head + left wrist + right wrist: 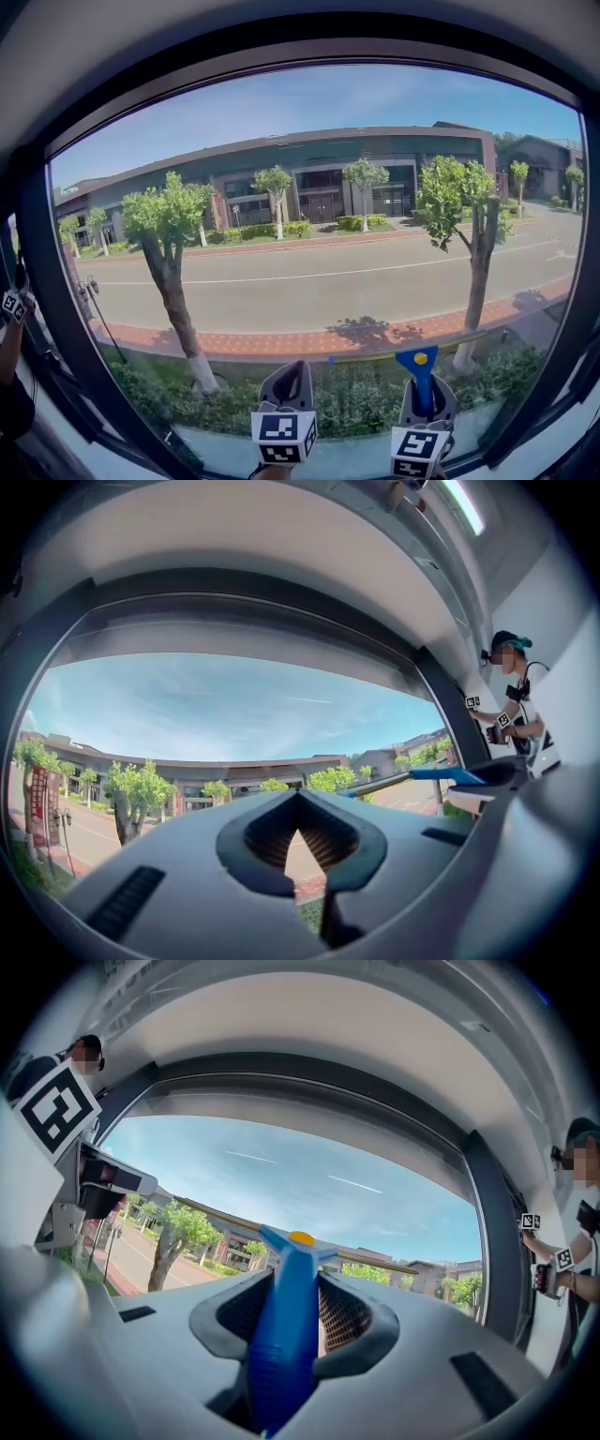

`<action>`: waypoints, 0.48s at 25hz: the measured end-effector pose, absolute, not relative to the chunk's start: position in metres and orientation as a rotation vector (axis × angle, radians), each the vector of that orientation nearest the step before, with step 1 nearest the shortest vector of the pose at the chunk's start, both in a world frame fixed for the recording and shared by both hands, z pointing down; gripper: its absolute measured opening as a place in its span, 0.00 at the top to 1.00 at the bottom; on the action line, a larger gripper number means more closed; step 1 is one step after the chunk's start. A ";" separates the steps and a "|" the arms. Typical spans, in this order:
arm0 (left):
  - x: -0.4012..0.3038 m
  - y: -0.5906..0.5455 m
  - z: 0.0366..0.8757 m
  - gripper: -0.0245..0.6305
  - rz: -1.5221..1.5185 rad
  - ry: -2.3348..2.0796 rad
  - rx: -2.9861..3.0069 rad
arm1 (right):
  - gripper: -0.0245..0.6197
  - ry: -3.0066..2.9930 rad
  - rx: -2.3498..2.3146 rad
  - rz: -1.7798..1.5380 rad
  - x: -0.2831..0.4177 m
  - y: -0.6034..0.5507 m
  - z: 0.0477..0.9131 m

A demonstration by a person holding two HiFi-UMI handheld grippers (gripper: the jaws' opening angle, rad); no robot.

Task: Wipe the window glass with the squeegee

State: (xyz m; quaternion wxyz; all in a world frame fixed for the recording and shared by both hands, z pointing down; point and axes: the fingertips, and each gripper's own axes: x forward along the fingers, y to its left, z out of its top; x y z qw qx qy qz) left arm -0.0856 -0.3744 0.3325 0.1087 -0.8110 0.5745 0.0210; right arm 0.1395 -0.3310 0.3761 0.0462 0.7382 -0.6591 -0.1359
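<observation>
Squeegee (417,367) clamped in right hand-held gripper (427,394), lower right of frame; left hand-held gripper (287,377) closed, empty. Judged pre-stroke: it must next meet window glass (309,187).

The bottom edge of the head view cuts off the bodies of the left tongs (287,371) and right tongs (427,382). At the lower centre of the right gripper view, the squeegee (284,1335) handle's end is buried between the jaws, and its blade shows only edge-on, too thin to tell whether it touches the window glass (309,1194). A person's arm (9,342) is cropped at the head view's left edge.
</observation>
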 end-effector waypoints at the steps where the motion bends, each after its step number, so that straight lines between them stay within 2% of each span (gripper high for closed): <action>1: -0.090 -0.374 0.332 0.96 0.060 1.684 -2.389 | 0.74 -2.010 2.259 -0.415 0.135 -0.330 0.375; 12: -0.107 -0.362 0.331 0.96 0.069 1.649 -2.415 | 0.74 -1.962 2.266 -0.427 0.110 -0.310 0.372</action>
